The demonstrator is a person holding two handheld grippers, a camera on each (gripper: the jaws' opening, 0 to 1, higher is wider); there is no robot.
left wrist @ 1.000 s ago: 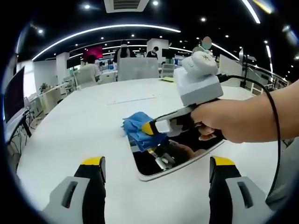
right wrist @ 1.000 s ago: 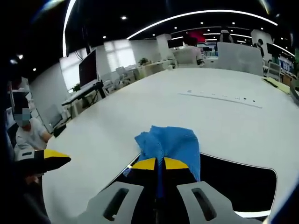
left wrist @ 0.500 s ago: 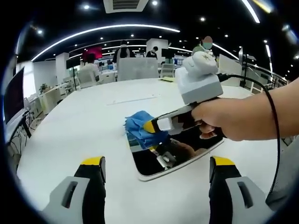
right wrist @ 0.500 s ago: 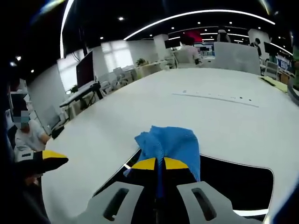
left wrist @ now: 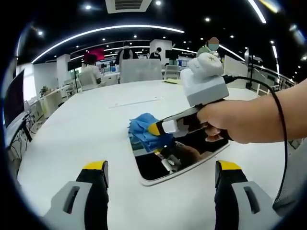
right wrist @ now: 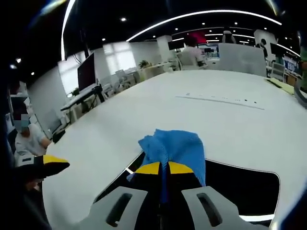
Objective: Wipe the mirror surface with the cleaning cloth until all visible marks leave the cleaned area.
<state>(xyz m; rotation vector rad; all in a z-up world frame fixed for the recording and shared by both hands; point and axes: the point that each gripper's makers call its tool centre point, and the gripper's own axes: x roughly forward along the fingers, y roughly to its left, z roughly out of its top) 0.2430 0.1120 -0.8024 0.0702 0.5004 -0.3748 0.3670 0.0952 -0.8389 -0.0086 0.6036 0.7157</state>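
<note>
Office, white table [left wrist: 72,129] | mirror [left wrist: 192,153] | right claw [right wrist: 163,168] pinching cloth [right wrist: 175,146]

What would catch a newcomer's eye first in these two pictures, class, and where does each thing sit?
The bright blue cloth stands out first, pinched in the right tool and pressed at the far end of the dark mirror. The mirror lies flat on the big white table, reflecting the tool above it. Nearer, the left tool stands open over the table.
</note>
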